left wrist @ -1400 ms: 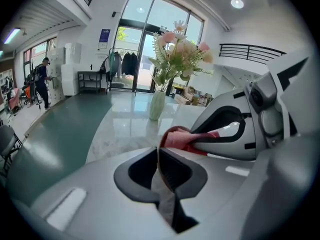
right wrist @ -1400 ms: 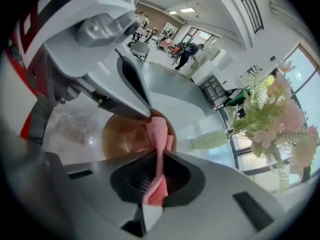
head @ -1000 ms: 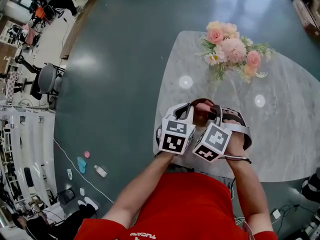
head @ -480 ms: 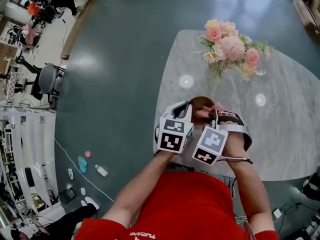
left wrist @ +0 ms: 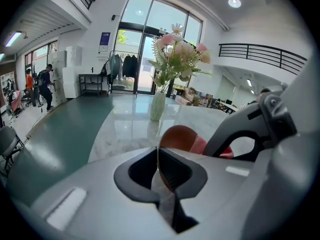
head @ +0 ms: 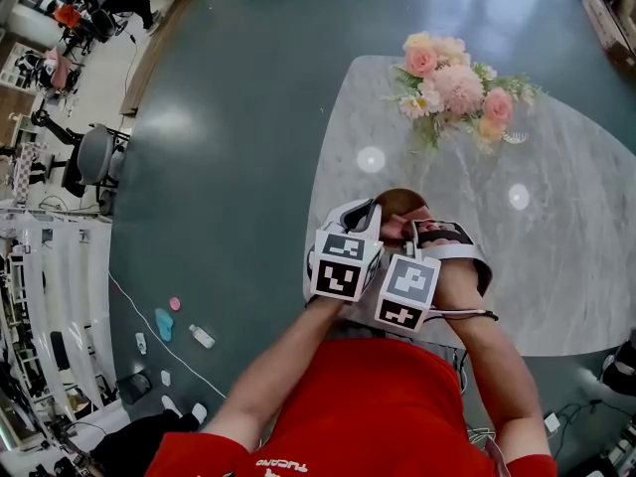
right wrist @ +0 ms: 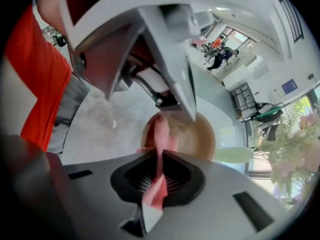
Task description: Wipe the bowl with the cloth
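Observation:
A brown bowl [head: 397, 203] is held tilted over the near edge of the marble table [head: 556, 266]. My left gripper [head: 375, 217] is shut on the bowl's rim; in the left gripper view the thin rim [left wrist: 161, 159] runs between the jaws and the bowl [left wrist: 177, 136] bulges beyond them. My right gripper [head: 405, 231] is shut on a pink cloth [right wrist: 161, 134], which hangs from the jaws into the bowl [right wrist: 197, 140]. In the right gripper view the left gripper [right wrist: 165, 84] sits just above the bowl. The cloth [left wrist: 201, 145] also peeks out beside the bowl in the left gripper view.
A vase of pink and white flowers [head: 457, 87] stands at the table's far side, well beyond the bowl. The dark green floor [head: 229, 167] lies to the left of the table. People and chairs are far off at the upper left.
My right gripper has shifted a little to the left and rolled, taking the cloth with it across the bowl. The left gripper and the bowl have stayed put.

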A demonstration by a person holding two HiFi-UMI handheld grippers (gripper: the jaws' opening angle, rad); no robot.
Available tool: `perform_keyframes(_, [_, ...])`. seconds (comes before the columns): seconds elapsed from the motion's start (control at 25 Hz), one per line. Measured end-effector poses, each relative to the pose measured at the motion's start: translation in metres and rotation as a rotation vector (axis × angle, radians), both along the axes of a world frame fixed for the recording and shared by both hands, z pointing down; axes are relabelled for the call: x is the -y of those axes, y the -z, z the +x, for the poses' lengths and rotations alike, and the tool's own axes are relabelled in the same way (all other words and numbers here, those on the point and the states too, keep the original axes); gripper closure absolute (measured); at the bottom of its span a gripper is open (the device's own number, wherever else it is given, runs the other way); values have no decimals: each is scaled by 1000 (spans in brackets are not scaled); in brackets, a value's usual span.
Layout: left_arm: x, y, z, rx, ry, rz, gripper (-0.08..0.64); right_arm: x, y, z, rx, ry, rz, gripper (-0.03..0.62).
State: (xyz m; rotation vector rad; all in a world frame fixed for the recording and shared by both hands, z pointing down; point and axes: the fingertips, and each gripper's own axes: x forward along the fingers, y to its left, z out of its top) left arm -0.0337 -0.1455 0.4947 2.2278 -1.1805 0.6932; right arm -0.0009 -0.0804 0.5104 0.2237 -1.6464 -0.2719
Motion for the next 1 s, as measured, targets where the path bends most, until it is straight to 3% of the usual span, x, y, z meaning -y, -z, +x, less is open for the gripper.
perform_keyframes(0.16, [0,3,1,-11,5,2,539,-5,-2,-2,-8,42,-30,571])
perform_keyframes(0.32, [0,4,3,-27,7,4,539,-12,-1,-24,59,80,-36,571])
perform_keyframes(0.48, [-5,2,1,-42,15,-21,540,4,1,-18,91,36,14,571])
perform_keyframes(0.76, [-6,4,-3,-79,32,-44,540,-1,11,-26,266,16,-88,571])
perform_keyframes(1.0, [-8,4,3,-89,8,-59,540,25,19,-25,350,-79,-13,571])
